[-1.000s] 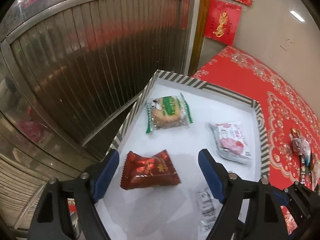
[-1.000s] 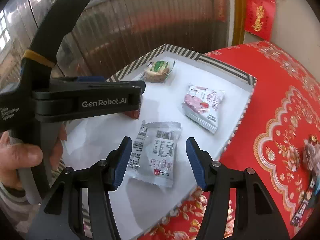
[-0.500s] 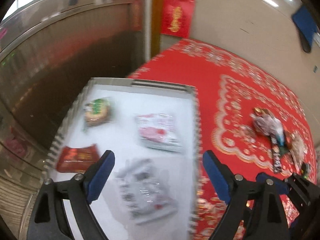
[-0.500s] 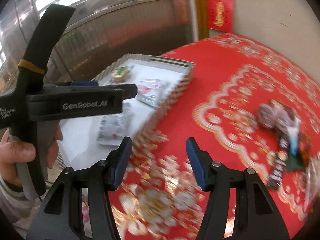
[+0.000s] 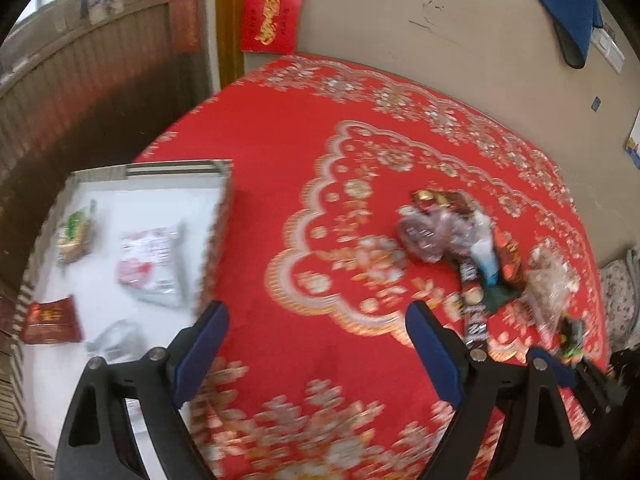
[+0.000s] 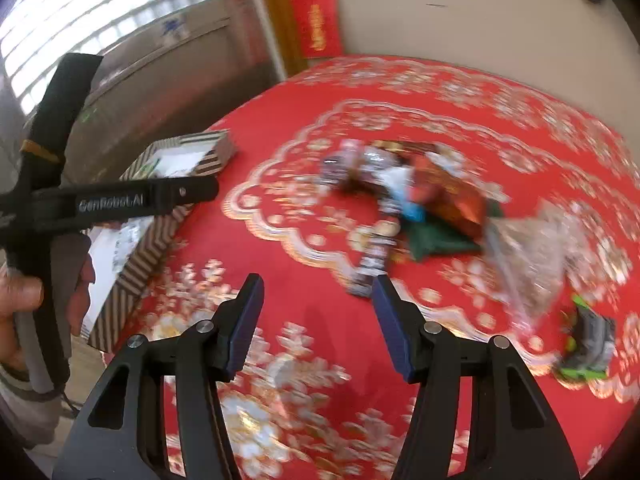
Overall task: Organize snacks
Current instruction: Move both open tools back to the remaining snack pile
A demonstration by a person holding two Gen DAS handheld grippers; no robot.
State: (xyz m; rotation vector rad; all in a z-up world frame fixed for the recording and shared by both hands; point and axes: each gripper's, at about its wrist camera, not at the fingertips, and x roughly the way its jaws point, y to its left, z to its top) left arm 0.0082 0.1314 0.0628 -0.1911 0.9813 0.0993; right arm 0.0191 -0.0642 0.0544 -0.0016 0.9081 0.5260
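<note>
My left gripper [image 5: 316, 312] hangs open over the red tablecloth [image 5: 280, 152], nothing between its blue fingers. To its left is the white tray with a striped rim [image 5: 176, 166], holding a green packet [image 5: 74, 236], a pink-white packet [image 5: 150, 264], a red packet [image 5: 50, 320] and a clear packet [image 5: 116, 340]. My right gripper [image 6: 318, 282] is also open and empty above the cloth. Just beyond it lies a dark chocolate bar [image 6: 372, 264] at the near edge of a loose snack pile [image 6: 420, 200]. The same pile [image 5: 460, 240] appears right of my left gripper.
A clear bag [image 6: 532, 248] and a green-grey packet [image 6: 588, 344] lie right of the pile. A hand [image 6: 20, 292] holds the left gripper's black body beside the tray's striped wall [image 6: 148, 248]. Behind the table stand a beige wall and a metal shutter.
Both grippers have swung right, from above the tray to above the red cloth near the snack pile. The left jaws stand slightly wider. The clear packet stays in the tray.
</note>
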